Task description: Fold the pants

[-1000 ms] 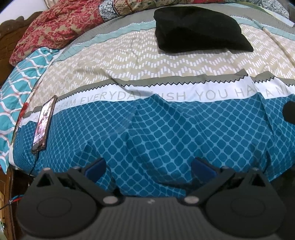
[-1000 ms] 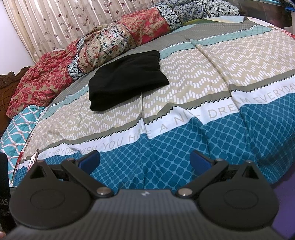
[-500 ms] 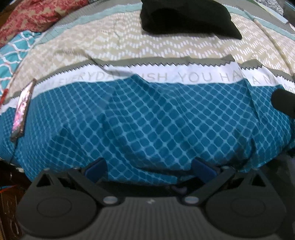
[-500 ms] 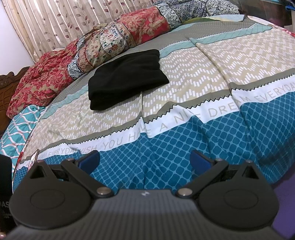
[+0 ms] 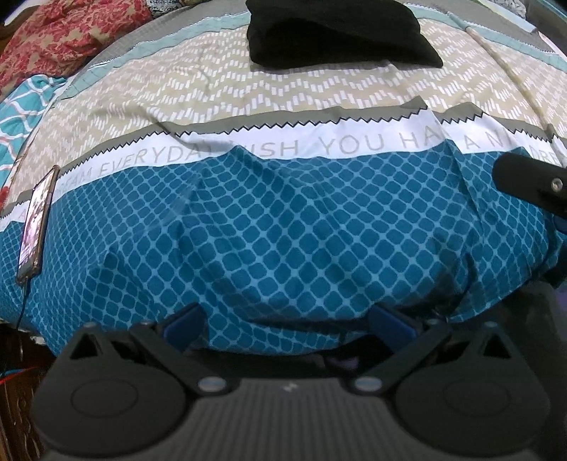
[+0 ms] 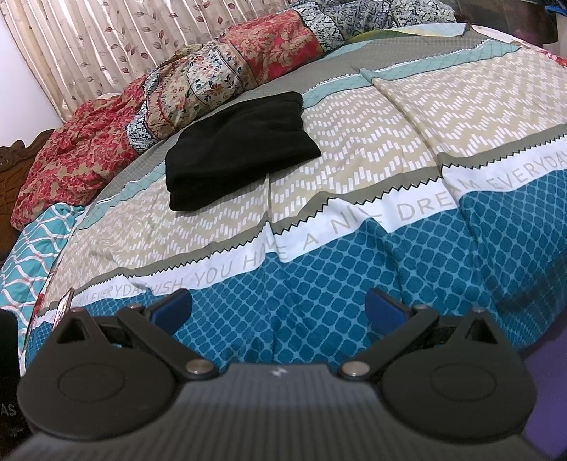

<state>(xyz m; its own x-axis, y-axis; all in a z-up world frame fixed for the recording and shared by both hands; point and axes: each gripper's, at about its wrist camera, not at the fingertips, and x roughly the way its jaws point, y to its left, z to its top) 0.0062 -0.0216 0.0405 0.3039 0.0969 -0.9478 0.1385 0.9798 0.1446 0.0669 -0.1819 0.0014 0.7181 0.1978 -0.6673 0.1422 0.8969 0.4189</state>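
Note:
The black pants point(image 6: 237, 145) lie folded in a compact stack on the beige zigzag band of the bedspread, far from both grippers; they also show at the top of the left wrist view point(image 5: 336, 32). My left gripper point(image 5: 287, 322) is open and empty, low at the bed's near edge over the blue diamond band. My right gripper point(image 6: 278, 306) is open and empty, also at the near edge. Part of the right gripper shows at the right side of the left wrist view point(image 5: 531, 184).
A phone point(image 5: 37, 223) with a cable lies at the left edge of the bed point(image 5: 283, 152). Crumpled red and floral quilts point(image 6: 212, 74) are heaped along the far side before a curtain point(image 6: 106, 35). A wooden headboard point(image 6: 21, 152) stands at far left.
The left gripper's view dipped toward the bed edge, then lifted and pulled back a little. The right gripper has barely moved. The pants stay still.

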